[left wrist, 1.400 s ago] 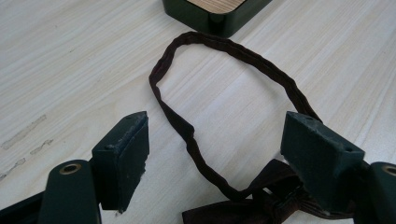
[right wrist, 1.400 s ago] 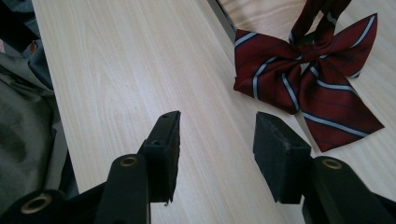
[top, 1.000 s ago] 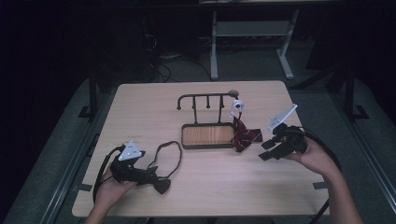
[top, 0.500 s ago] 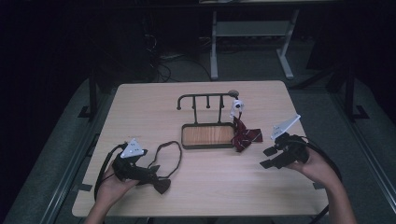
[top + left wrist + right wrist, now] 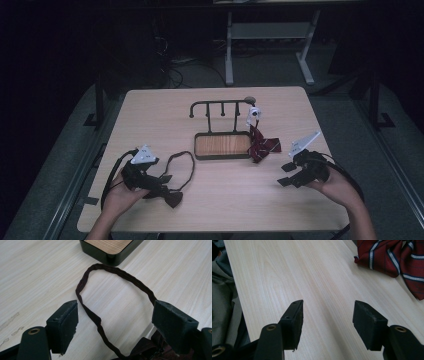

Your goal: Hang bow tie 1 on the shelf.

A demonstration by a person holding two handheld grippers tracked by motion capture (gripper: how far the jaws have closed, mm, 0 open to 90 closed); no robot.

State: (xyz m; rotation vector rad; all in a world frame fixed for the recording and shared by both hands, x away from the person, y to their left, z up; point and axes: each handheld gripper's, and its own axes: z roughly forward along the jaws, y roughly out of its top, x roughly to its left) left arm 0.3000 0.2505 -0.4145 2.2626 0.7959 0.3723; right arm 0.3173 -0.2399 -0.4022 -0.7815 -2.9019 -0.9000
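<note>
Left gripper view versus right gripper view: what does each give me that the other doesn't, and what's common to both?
Left gripper view alone: a dark brown fabric strap loop lying on the table between the open jaws of the left gripper, and a corner of the black-rimmed wooden tray beyond it.

Right gripper view alone: the red striped fabric bow at upper right, apart from the open right gripper, plus grey floor past the table's edge.

Both: the pale wooden tabletop and wide-open jaws holding nothing.

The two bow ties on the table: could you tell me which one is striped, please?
The red bow tie beside the tray's right end has white and navy stripes. The dark bow tie, by the left gripper, is plain with a looped strap.
</note>
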